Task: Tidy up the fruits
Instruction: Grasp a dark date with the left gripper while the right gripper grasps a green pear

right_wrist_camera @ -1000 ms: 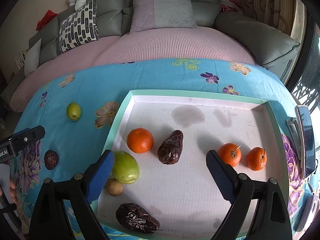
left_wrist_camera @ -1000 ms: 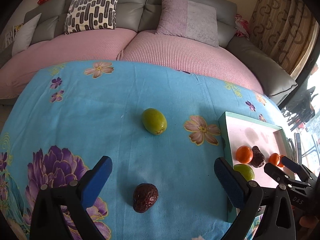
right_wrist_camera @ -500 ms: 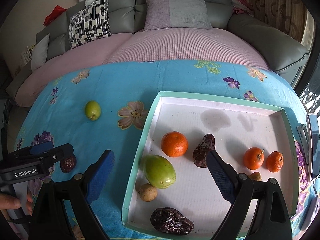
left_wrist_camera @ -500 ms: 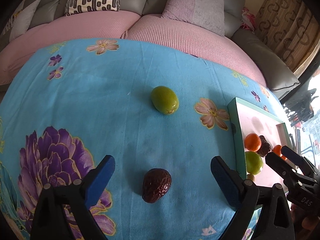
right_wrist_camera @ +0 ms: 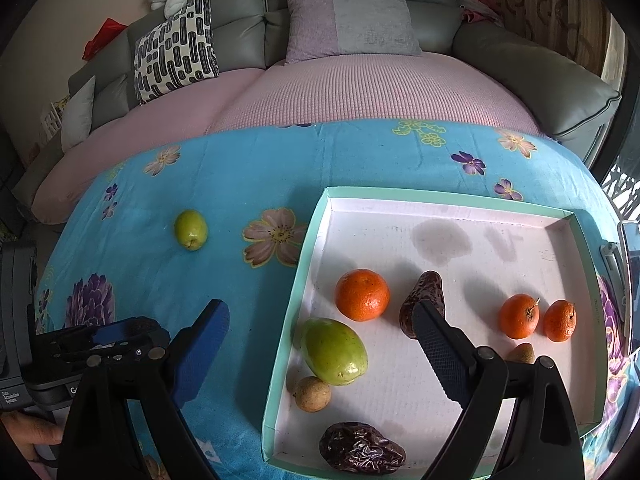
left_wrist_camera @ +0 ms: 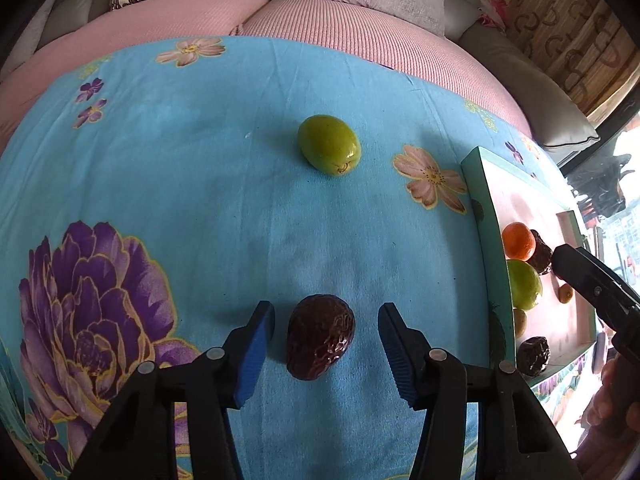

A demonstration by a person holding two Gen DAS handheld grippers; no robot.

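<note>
Left gripper (left_wrist_camera: 326,334) now narrowed from its wide spread 0.5 s ago, blue pads flanking the dark date (left_wrist_camera: 320,337) on the blue floral cloth (left_wrist_camera: 200,168), gaps both sides, not touching. Green fruit (left_wrist_camera: 329,145) unmoved, farther toward the sofa edge. Right gripper (right_wrist_camera: 320,346) spread wide, straddling the tray's left rim (right_wrist_camera: 296,292).

black tongs (left_wrist_camera: 326,330) with ribbed blue pads (left_wrist_camera: 256,350) and silver rivets.
</note>
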